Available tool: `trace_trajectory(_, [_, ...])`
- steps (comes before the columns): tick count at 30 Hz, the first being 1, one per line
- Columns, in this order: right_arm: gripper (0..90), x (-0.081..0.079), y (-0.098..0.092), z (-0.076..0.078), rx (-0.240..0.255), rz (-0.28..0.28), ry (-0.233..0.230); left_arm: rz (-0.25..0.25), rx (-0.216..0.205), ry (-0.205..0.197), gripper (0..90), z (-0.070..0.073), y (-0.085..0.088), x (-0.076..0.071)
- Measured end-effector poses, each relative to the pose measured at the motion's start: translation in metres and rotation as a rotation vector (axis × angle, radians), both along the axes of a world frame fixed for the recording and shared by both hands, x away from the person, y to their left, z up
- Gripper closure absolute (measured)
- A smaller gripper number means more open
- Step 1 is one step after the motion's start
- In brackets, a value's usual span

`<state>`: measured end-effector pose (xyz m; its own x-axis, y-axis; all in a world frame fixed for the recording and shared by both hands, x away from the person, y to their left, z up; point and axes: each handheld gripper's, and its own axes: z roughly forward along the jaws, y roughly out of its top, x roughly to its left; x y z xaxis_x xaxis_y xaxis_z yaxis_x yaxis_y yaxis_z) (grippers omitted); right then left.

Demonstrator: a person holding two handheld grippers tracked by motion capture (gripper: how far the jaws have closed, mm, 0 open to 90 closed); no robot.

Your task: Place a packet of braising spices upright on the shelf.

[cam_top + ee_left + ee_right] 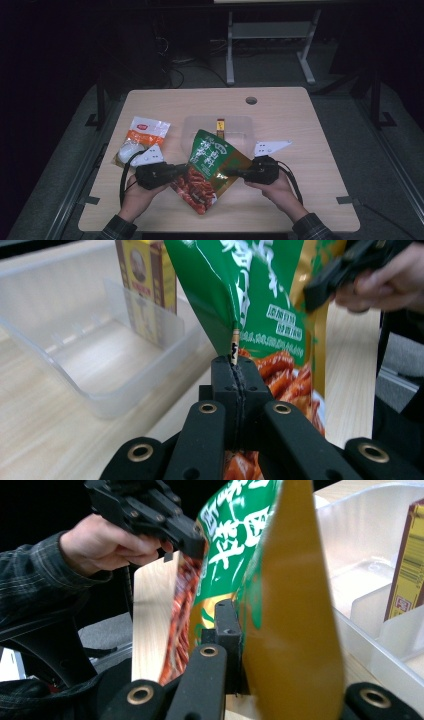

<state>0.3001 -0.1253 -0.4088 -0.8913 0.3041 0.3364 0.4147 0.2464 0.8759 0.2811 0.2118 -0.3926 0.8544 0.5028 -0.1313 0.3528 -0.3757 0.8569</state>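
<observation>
High view: a glossy green foil snack pouch (212, 165) hangs above the desk (300, 130), near a clear plastic bin (240, 125). Left gripper view: the left gripper (234, 371) has its fingers clamped on one edge. Right gripper view: the right gripper (235, 630) pinches the opposite edge, sharing the pouch's weight.

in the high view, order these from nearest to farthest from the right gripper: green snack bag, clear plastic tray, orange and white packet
1. green snack bag, clamped in the right gripper
2. clear plastic tray, just behind the bag, mid-table
3. orange and white packet, far left side, beyond the left gripper
</observation>
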Motion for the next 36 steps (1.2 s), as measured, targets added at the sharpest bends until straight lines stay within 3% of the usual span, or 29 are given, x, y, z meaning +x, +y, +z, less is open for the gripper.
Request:
trace_trajectory(6, [90.0, -0.001, -0.003, 0.007, -0.02, 0.018, -0.03, -0.013, 0.031, 0.019, 88.6, -0.009, -0.005, 0.0])
trace_trajectory(13, [90.0, -0.003, -0.006, 0.013, -0.002, 0.035, -0.055, 0.019, 0.033, 0.01, 82.0, -0.009, -0.001, 0.001])
trace_trajectory(16, [90.0, -0.004, -0.008, 0.016, 0.003, 0.038, -0.063, 0.023, 0.015, 0.019, 81.4, -0.01, 0.004, 0.003])
trace_trajectory(20, [90.0, -0.006, -0.008, 0.021, -0.001, 0.051, -0.09, 0.025, 0.037, 0.01, 69.6, -0.011, 0.004, 0.003])
trace_trajectory(24, [90.0, -0.007, -0.008, 0.025, 0.006, 0.056, -0.097, 0.004, 0.073, 0.031, 61.8, -0.014, 0.005, 0.0])
trace_trajectory(26, [90.0, -0.007, -0.007, 0.028, 0.018, 0.062, -0.102, -0.006, 0.095, 0.034, 52.1, -0.016, 0.005, -0.002])
trace_trajectory(28, [90.0, -0.007, -0.007, 0.028, 0.016, 0.063, -0.106, -0.012, 0.118, 0.041, 50.0, -0.018, 0.006, -0.004])
trace_trajectory(36, [90.0, -0.007, -0.008, 0.041, 0.051, 0.076, -0.119, -0.009, 0.176, 0.077, 31.5, -0.031, 0.014, -0.015])
